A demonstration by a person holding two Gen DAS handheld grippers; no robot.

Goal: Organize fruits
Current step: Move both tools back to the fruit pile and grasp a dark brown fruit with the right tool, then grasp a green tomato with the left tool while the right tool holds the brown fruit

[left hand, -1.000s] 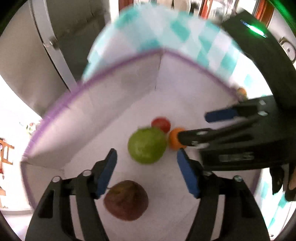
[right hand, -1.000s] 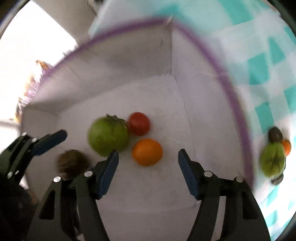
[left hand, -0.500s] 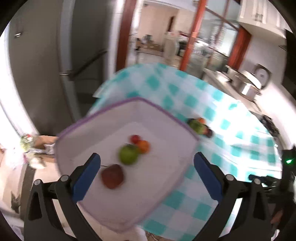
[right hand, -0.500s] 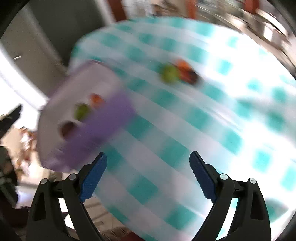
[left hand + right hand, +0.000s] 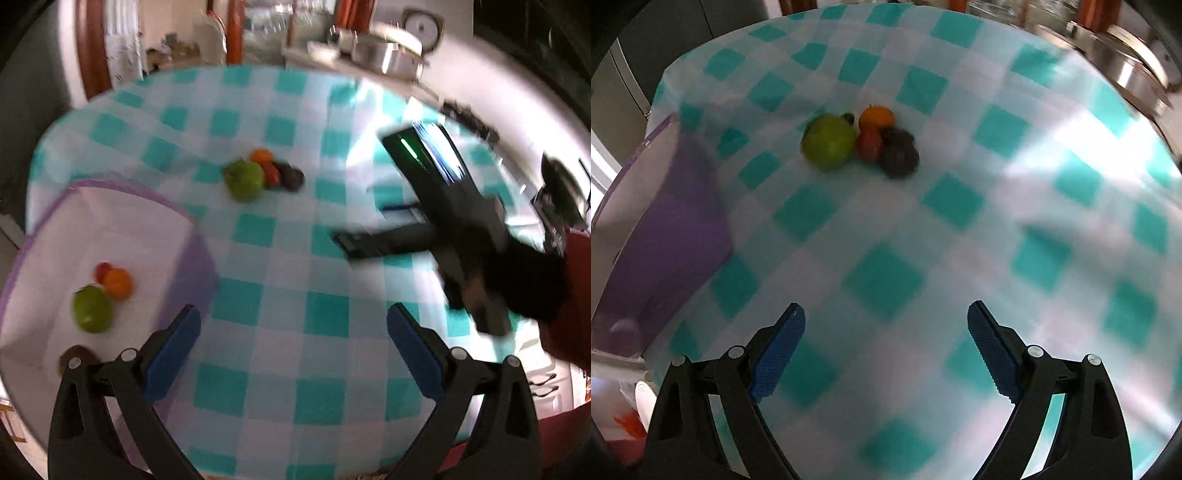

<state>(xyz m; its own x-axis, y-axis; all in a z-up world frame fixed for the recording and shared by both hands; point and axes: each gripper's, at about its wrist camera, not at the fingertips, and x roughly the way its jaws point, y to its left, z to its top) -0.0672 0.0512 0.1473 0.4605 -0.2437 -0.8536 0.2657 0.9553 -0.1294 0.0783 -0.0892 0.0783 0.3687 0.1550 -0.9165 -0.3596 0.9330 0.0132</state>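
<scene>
Both grippers I'm running stand wide open with nothing between their blue pads: my left gripper hangs over the teal-and-white checked tablecloth, just right of the purple-rimmed box, and my right gripper hangs over bare cloth further along the table. From the left wrist view I also see the right gripper from the side, its fingers reaching leftward across the cloth, well short of the fruit. Inside the box, on its white floor, sit a green apple, an orange fruit touching it, a small red fruit tucked behind the orange one, and a brown fruit at the near edge, partly hidden by my left finger. Out on the cloth, well apart from the box, a second cluster lies bunched together — a green apple on the left, an orange fruit behind, a red fruit in the middle and a dark fruit on the right, all touching or nearly so. That cluster stretches roughly left to right across the right wrist view; the fruits themselves are roundish and blurred, so I cannot tell which way any stem points. Metal pots stand on a counter beyond the table.
</scene>
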